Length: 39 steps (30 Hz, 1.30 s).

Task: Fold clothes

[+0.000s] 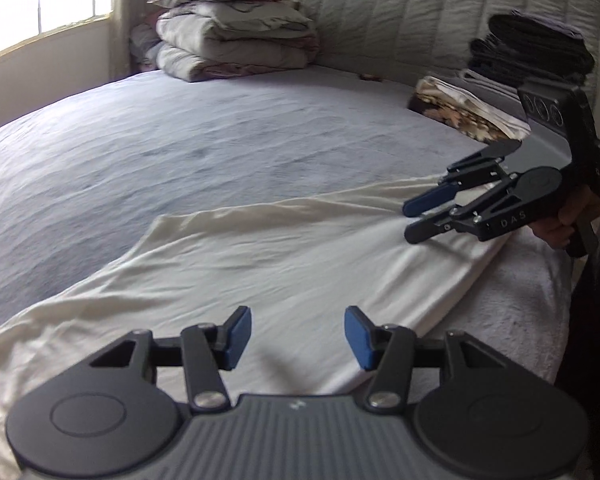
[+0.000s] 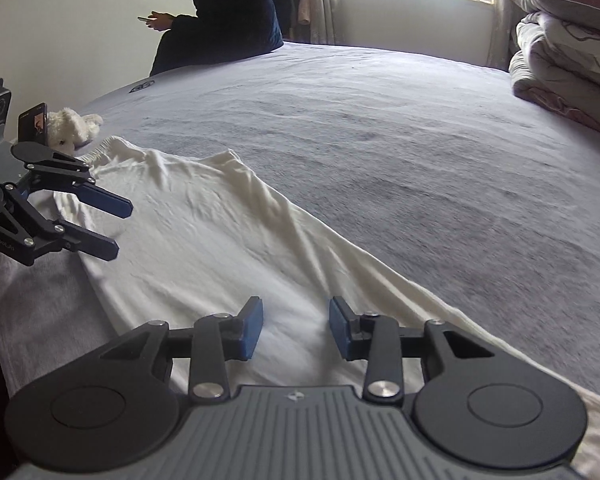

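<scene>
Your white garment (image 1: 260, 256) lies flat along the near edge of the bed (image 1: 180, 152), long axis running left-right between your 2 tools. Left hand-held gripper (image 1: 298, 338) and right hand-held gripper (image 2: 296, 328) both released, empty, each hovering over its own end. Neither is clearly nearer.

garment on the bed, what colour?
Plain cream-white garment, no pattern; shows best in the right wrist view.

Grey bed (image 2: 420, 152), stacked quilts and pillow (image 1: 232, 28), dark folded pile (image 1: 532, 48), white plush toy (image 2: 70, 126), seated person (image 2: 220, 12)
</scene>
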Motion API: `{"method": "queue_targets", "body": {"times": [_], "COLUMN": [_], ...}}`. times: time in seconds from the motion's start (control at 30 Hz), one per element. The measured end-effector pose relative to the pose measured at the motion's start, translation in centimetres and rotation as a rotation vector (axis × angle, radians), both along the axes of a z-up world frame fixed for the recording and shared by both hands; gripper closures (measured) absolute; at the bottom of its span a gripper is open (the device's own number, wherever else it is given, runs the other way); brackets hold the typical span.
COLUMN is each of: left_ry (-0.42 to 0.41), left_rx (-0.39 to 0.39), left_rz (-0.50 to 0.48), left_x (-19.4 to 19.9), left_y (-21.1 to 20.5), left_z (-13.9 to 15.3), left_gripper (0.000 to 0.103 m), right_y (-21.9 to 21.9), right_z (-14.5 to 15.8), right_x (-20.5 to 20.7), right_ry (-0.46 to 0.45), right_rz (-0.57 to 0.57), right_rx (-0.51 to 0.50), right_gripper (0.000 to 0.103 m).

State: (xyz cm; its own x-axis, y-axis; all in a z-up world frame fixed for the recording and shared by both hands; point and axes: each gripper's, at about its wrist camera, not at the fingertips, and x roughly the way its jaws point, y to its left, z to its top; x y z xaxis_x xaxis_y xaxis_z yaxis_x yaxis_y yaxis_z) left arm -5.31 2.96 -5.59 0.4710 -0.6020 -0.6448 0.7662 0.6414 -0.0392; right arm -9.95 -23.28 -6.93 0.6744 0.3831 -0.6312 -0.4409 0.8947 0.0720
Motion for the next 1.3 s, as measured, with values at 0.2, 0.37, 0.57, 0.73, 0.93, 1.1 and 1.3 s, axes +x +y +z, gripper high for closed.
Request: {"method": "queue_targets", "body": {"times": [0.2,0.37,0.57,0.73,0.93,1.1,1.3], "left_ry": [0.034,0.053,0.068,0.081,0.09,0.085,0.075], "left_rx": [-0.035,-0.055,-0.022,0.011,0.026,0.005,-0.049], "left_rz": [-0.085,-0.137,-0.188,-0.23,-0.248,-0.221,-0.133], "left_x": [-0.3,-0.6,-0.7,-0.8,-0.6,0.3,2.1], "left_y": [-4.0,-6.2,-6.9,-7.3,-7.7,-8.8,-10.3], "left_z": [-1.1,-1.3,-1.2,-1.0,-0.7,-0.4,-0.3], "left_gripper": [0.05,0.05,0.049,0.048,0.048,0.048,0.047], "right_y": [-2.3,-3.8,-5.8,-8.1,-11.5,-14.3,-18.1], "right_z": [0.1,0.0,-0.5,-0.7,-0.8,-0.3,0.2], "right_x": [-1.8,-2.1,-1.2,-1.4,-2.6,-4.2,-5.9], "right_ry": [-0.019,-0.04,-0.044,-0.048,-0.057,-0.076,-0.082], "right_rz": [-0.024,-0.07,-0.127,-0.188,-0.3,-0.416,-0.575], "right_rx": [-0.008,-0.014,-0.011,-0.014,-0.027,-0.024,0.001], "right_gripper": [0.061,0.06,0.06,0.059,0.059,0.059,0.059]}}
